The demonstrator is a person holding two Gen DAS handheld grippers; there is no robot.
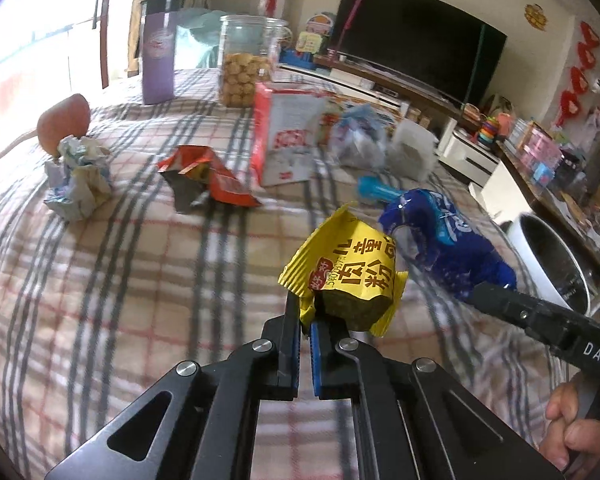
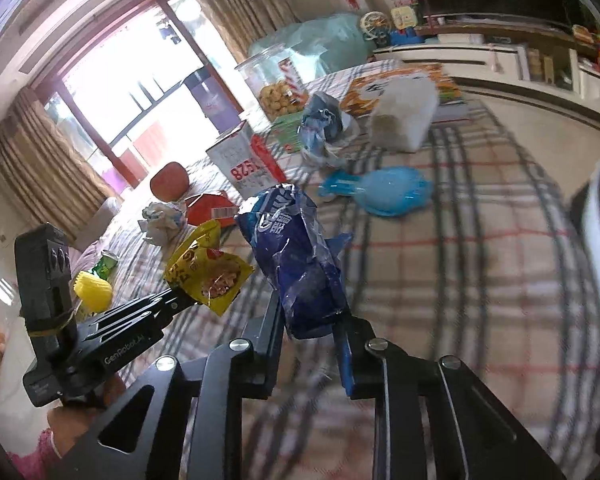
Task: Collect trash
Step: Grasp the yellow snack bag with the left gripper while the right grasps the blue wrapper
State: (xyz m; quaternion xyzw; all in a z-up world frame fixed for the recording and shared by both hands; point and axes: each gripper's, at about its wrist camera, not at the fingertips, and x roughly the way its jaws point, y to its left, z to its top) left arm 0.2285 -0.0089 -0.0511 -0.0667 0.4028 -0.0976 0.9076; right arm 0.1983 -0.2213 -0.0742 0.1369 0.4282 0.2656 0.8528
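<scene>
Pads of my left gripper are pinched tight on the corner of a yellow snack wrapper, which hangs clear of the plaid cloth. My right gripper is clamped on the lower end of a crumpled blue wrapper, which stands up from the jaws. Both are lifted, so the step in hand looks to be carrying them to the white bin at the table's right edge. To do it well I should keep both grips firm, since the yellow one is held only by a thin edge, bring each wrapper right over the bin's mouth before letting go, and move one at a time so the two tools do not knock. Farther out, a red-orange wrapper and a crumpled paper ball are left on the cloth.
</scene>
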